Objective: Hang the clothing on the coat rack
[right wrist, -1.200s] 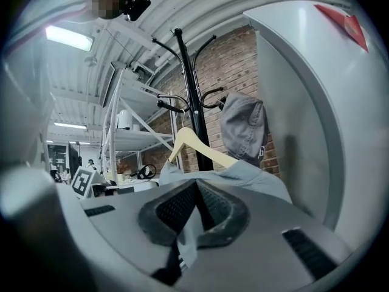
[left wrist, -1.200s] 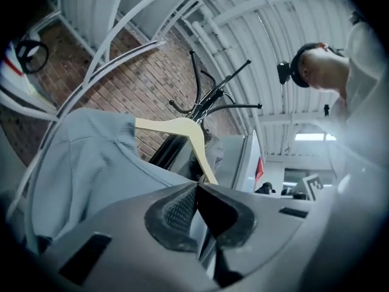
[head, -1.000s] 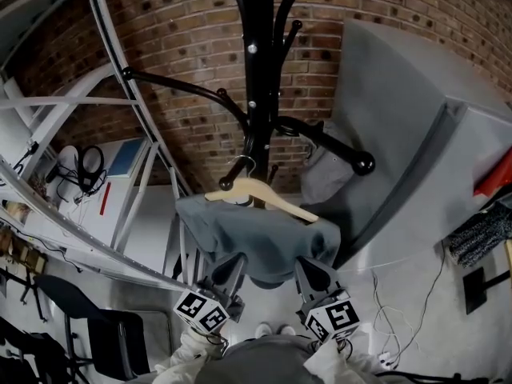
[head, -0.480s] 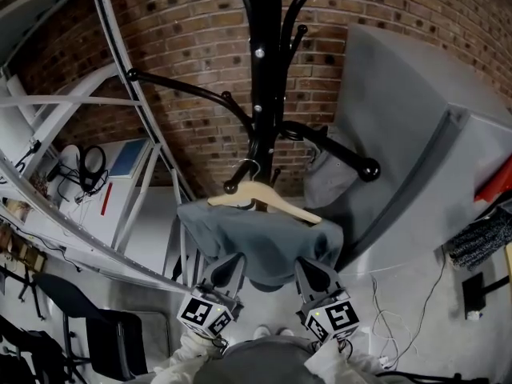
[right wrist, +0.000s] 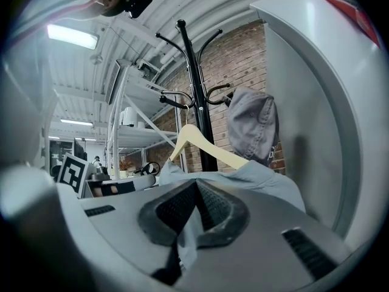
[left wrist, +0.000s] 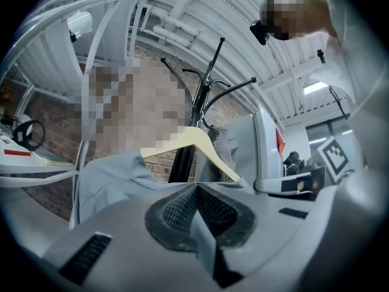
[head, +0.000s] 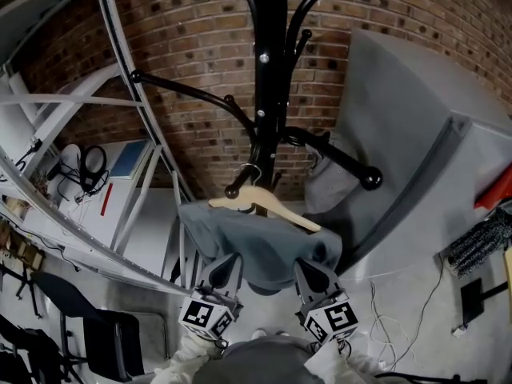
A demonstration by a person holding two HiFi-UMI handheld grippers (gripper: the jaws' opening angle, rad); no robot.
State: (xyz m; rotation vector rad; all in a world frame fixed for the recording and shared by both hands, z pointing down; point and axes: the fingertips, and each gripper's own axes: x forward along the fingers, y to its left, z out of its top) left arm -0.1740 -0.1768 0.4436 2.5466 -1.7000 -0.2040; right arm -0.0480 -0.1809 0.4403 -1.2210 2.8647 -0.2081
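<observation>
A black coat rack (head: 269, 70) stands before a brick wall. A wooden hanger (head: 268, 207) carries a grey-blue garment (head: 260, 246); its metal hook (head: 253, 170) sits close to the pole, beside the knob of a lower rack arm (head: 232, 190). I cannot tell whether the hook rests on the arm. My left gripper (head: 225, 269) and right gripper (head: 309, 274) are shut on the garment's lower hem, side by side. The left gripper view shows the left gripper (left wrist: 196, 187) pinching cloth below the hanger (left wrist: 197, 146). The right gripper (right wrist: 196, 184) does the same under the hanger (right wrist: 206, 146).
A grey cap (head: 320, 174) hangs on a right rack arm. A white metal shelf frame (head: 120, 94) runs along the left, with headphones (head: 92, 163) on a shelf. A large grey panel (head: 416, 134) stands at the right. A black chair (head: 104, 342) is lower left; cables (head: 392, 310) lie on the floor.
The head view has shifted a little, so the rack sits slightly lower and to the right. Hanger, garment and both grippers keep their places relative to the rack.
</observation>
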